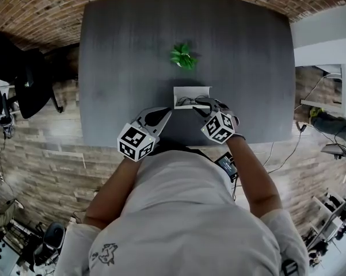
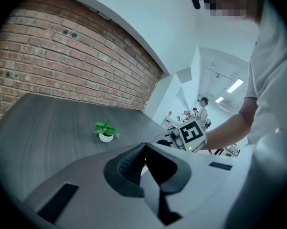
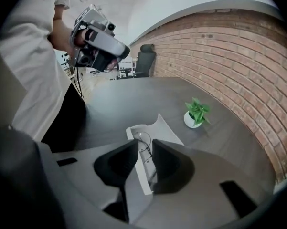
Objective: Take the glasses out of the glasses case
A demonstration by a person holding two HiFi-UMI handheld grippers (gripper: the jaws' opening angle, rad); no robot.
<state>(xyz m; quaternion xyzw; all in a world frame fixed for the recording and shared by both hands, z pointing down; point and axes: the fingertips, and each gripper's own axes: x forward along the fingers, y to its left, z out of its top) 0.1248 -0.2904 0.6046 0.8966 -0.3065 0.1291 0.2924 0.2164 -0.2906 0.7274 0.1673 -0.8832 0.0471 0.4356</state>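
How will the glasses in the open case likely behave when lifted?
The glasses look thin, wire-framed: probably light and easily bent. Lying loose in the open white case, they'd likely lift free, though smooth lenses may slip.

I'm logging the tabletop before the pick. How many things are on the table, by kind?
glasses case, white and open: 1
glasses, lying in the case: 1
potted plant: 1
Total: 3
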